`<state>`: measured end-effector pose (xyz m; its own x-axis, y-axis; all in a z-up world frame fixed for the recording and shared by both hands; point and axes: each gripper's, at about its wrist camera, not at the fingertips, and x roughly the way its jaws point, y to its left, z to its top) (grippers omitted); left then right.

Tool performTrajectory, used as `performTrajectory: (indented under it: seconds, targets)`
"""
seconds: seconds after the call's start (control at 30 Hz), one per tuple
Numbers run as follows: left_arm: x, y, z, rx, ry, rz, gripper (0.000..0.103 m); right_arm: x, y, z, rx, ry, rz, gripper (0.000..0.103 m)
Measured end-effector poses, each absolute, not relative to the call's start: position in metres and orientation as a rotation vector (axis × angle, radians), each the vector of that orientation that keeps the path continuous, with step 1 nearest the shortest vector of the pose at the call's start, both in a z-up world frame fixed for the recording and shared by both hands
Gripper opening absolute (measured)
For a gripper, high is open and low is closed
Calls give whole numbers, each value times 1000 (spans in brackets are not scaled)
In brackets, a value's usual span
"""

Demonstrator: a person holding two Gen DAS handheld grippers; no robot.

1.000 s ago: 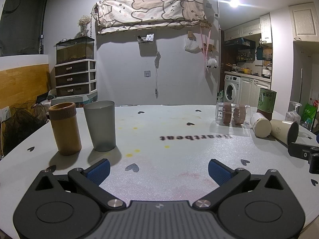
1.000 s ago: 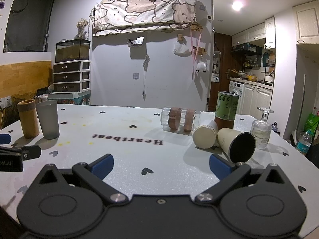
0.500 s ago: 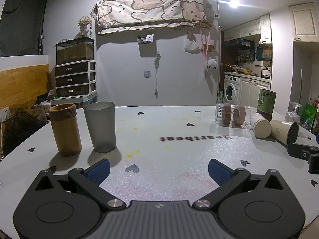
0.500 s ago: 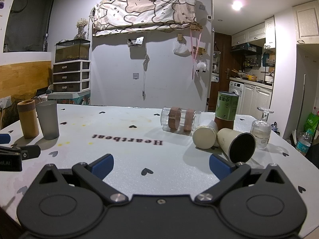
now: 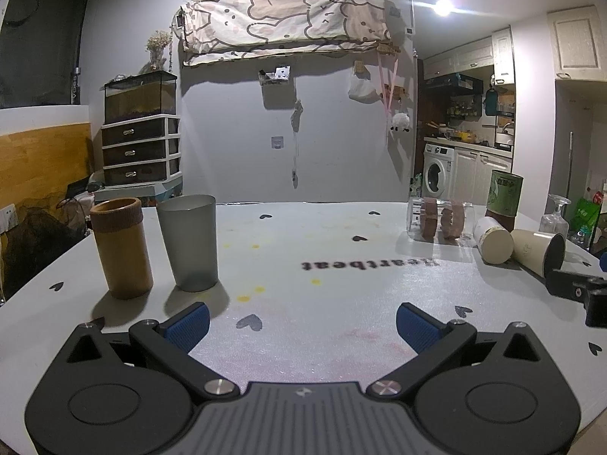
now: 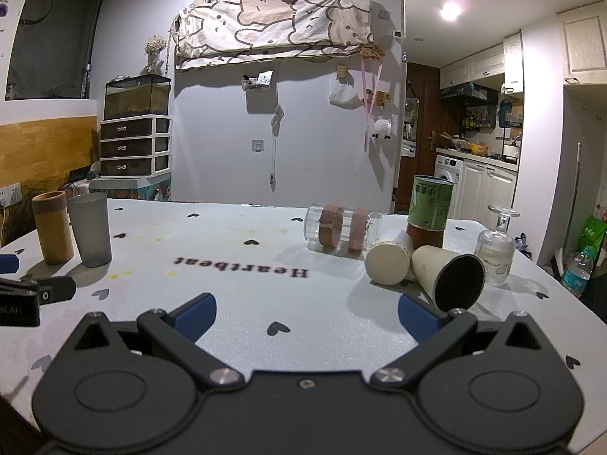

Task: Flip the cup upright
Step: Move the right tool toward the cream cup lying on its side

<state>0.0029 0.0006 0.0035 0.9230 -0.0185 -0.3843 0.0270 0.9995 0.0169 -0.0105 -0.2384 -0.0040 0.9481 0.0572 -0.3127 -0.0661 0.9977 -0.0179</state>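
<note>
The left gripper (image 5: pixel 302 320) hovers low over the white table (image 5: pixel 303 235), its blue pads spread wide with nothing between them; the right gripper (image 6: pixel 308 313) is likewise spread and empty. In the right wrist view, 2 paper cups lie on their sides at about 2 o'clock: the nearer paper cup (image 6: pixel 447 273) shows its dark mouth toward the camera, just beyond the right pad, and touches the second paper cup (image 6: pixel 390 262), whose pale base faces the camera. Behind them, a clear jar (image 6: pixel 341 227) lies on its side, a green can (image 6: pixel 431 204) stands upright, and a glass goblet (image 6: pixel 495 246) stands inverted. At 10 o'clock a brown cup (image 6: pixel 52 227) and a grey tumbler (image 6: pixel 90 229) stand upright, just beside each other.
</note>
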Motion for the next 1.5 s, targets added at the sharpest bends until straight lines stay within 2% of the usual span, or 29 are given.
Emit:
performTrajectory:
  seconds: [0.27, 0.63, 1.07, 1.1, 1.17, 1.33, 1.5]
  targets:
    - [-1, 4, 2, 18, 393, -23, 103, 20, -276, 10, -30, 301, -46, 103]
    - [0, 2, -4, 9, 391, -59, 103, 104, -368, 22, -30, 263, -159, 103]
    - [3, 1, -7, -8, 410, -72, 103, 181, -423, -33, -16, 482, -121, 100]
    - [3, 1, -7, -5, 411, -74, 103, 177, -413, -39, -15, 493, -115, 100]
    - [3, -1, -8, 2, 413, -76, 103, 180, -412, -45, -11, 511, -101, 92]
    - [2, 1, -7, 1, 413, -73, 103, 182, -406, -50, -40, 522, -115, 85]
    - [1, 0, -8, 1, 414, -70, 103, 175, -398, -48, -66, 549, -146, 84]
